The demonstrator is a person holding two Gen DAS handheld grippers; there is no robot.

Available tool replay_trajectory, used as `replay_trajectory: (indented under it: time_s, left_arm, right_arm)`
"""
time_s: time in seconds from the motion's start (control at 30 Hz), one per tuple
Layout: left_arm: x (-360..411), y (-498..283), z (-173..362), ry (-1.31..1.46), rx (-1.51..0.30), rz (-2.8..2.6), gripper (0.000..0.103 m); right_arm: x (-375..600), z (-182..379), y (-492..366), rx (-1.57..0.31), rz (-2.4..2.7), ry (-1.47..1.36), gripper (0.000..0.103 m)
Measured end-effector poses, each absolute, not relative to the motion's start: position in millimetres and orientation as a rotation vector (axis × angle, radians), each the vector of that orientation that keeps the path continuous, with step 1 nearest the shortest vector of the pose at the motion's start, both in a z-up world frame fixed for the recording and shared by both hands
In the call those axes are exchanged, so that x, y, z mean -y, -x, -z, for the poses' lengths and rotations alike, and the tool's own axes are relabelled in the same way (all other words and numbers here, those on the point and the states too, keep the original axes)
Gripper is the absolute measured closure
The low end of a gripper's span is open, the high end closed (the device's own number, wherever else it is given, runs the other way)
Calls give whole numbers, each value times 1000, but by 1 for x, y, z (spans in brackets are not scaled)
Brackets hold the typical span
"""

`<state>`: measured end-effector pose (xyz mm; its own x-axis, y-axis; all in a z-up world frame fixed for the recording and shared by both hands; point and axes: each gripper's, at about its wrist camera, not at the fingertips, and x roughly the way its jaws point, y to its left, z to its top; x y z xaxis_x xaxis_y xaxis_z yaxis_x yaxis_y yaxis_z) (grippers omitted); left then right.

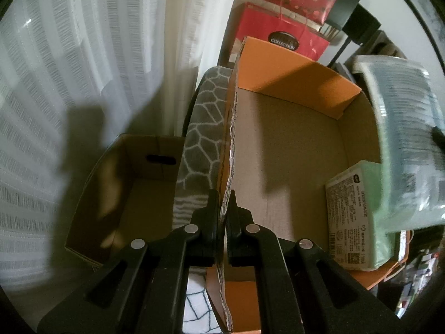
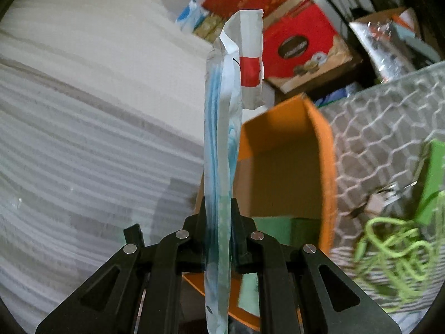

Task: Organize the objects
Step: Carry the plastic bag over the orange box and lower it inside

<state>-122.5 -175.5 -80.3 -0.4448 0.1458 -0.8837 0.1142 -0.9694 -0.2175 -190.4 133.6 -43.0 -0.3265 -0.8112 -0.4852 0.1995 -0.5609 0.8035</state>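
My left gripper (image 1: 224,194) is shut on the torn side wall of an orange cardboard box (image 1: 292,66) and grips it from above. A green tissue pack (image 1: 358,217) lies inside the box at the right. My right gripper (image 2: 218,203) is shut on a clear plastic packet (image 2: 222,139) of blue masks with a red and white label at its top. The packet stands edge-on between the jaws, above and in front of the orange box (image 2: 281,128). In the left wrist view the same packet (image 1: 403,139) shows blurred over the box's right side.
An open brown cardboard box (image 1: 133,194) stands left of the orange one, with a grey patterned blanket (image 1: 203,139) between them. White curtains (image 1: 83,83) hang on the left. Red gift bags (image 1: 278,36) are stacked behind. A green cable (image 2: 395,253) lies on the blanket at the right.
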Motion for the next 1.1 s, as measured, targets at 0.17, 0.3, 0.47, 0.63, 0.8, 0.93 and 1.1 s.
replay_trajectory:
  time_s: [0.17, 0.3, 0.47, 0.63, 0.8, 0.93, 1.1]
  left_arm:
    - [175, 122, 80, 1646, 387, -2625, 99]
    - [175, 123, 80, 1645, 387, -2626, 99]
    - [175, 122, 80, 1645, 389, -2625, 99]
    - [174, 121, 79, 1644, 391, -2627, 99]
    - [172, 121, 79, 1644, 394, -2629, 99]
    - [172, 121, 79, 1644, 394, -2630, 99]
    - [172, 121, 79, 1643, 394, -2629, 99]
  right_arm:
    - [-98, 60, 195, 825, 1892, -1278, 92]
    - [-78, 75, 199, 805, 1865, -1329, 92]
    - [-63, 82, 200, 771, 1864, -1363, 92]
    - [-51, 86, 200, 738, 1874, -1389, 92]
    - [-31, 96, 198, 693, 1895, -1427, 92]
    - [-17, 102, 195, 655, 1917, -1448, 92]
    - [-8, 107, 192, 653, 1933, -1450, 92]
